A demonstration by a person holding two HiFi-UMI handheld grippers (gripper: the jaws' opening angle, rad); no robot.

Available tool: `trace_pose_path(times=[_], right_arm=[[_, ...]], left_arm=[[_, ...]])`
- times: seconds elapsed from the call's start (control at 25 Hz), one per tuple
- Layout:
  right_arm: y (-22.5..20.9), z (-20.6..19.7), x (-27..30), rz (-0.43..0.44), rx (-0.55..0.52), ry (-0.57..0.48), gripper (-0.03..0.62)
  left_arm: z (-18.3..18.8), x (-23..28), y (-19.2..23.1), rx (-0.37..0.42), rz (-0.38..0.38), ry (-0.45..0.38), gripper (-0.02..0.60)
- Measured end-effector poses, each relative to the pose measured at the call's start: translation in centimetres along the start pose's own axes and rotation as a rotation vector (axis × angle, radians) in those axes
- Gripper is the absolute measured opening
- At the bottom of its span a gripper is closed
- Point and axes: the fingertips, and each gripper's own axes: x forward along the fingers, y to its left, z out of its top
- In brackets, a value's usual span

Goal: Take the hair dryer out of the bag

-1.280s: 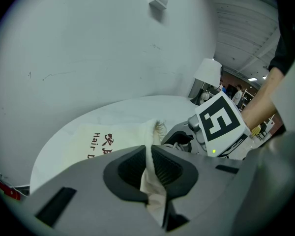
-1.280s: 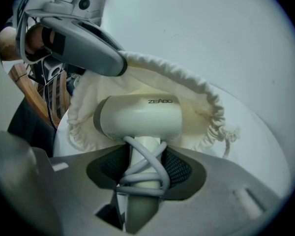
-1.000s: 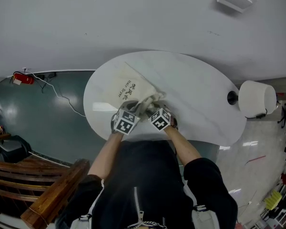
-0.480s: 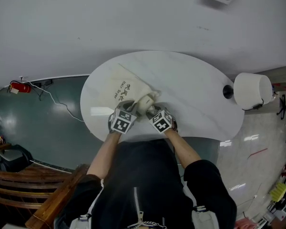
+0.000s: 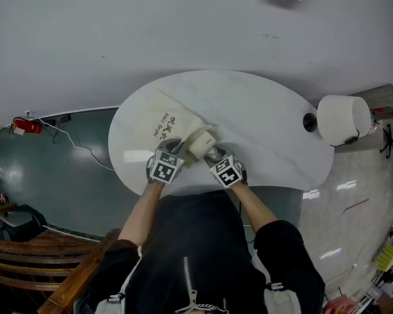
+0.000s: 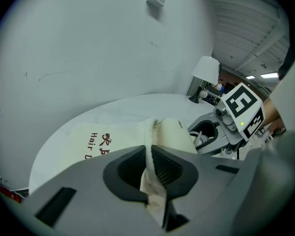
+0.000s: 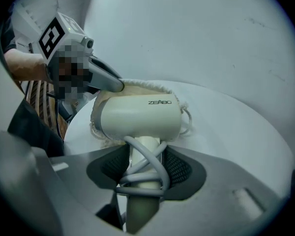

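Note:
A cream cloth bag point(image 5: 160, 120) printed "Hair Dryer" lies on the round white table point(image 5: 268, 120). My left gripper point(image 5: 177, 150) is shut on the cloth edge of the bag's mouth point(image 6: 148, 146), its jaws pinching the fabric. My right gripper point(image 7: 145, 168) is shut on the handle of the cream hair dryer point(image 7: 137, 114), with the grey cord wound around that handle. The dryer's barrel point(image 5: 200, 142) sticks out of the bag's mouth, and the drawstring rim point(image 7: 147, 85) lies behind it. Both grippers sit side by side at the near edge of the table.
A white cylindrical lamp point(image 5: 344, 118) stands past the table's right end. Wooden furniture point(image 5: 26, 267) is at the lower left, and a red item with a cable point(image 5: 23, 126) lies on the floor at left. The table's near edge runs just under my hands.
The right gripper has pulled the hair dryer back toward me and a little up, so more of its barrel shows outside the bag. The left gripper has kept still on the cloth.

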Motion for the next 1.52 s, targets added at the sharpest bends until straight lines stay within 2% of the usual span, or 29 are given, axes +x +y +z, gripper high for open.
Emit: trace_pose_path(times=[0.32, 0.76, 0.96, 1.24, 1.52], right_arm=[[-1.1, 1.3, -2.9, -0.029, 0.055, -0.063, 0.202], [-2.7, 6.0, -7.9, -0.083, 0.106, -0.252, 0.202], [-3.3, 7.7, -9.7, -0.100, 0.115, -0.302, 0.202], [-4.0, 8.6, -11.4, -0.114, 0.121, -0.344, 0.202], [-4.1, 9.7, -12.5, -0.117, 0.115, -0.375, 0.202]], left_arm=[[-0.1, -0.1, -0.1, -0.001, -0.005, 0.009, 0.037], [-0.3, 0.6, -0.6, 0.029, -0.018, 0.011, 0.037], [-0.2, 0.7, -1.4, 0.024, -0.054, 0.000, 0.038], [0.5, -0.8, -1.8, 0.016, -0.069, -0.062, 0.048], [2.3, -3.3, -0.8, -0.003, -0.039, -0.162, 0.048]])
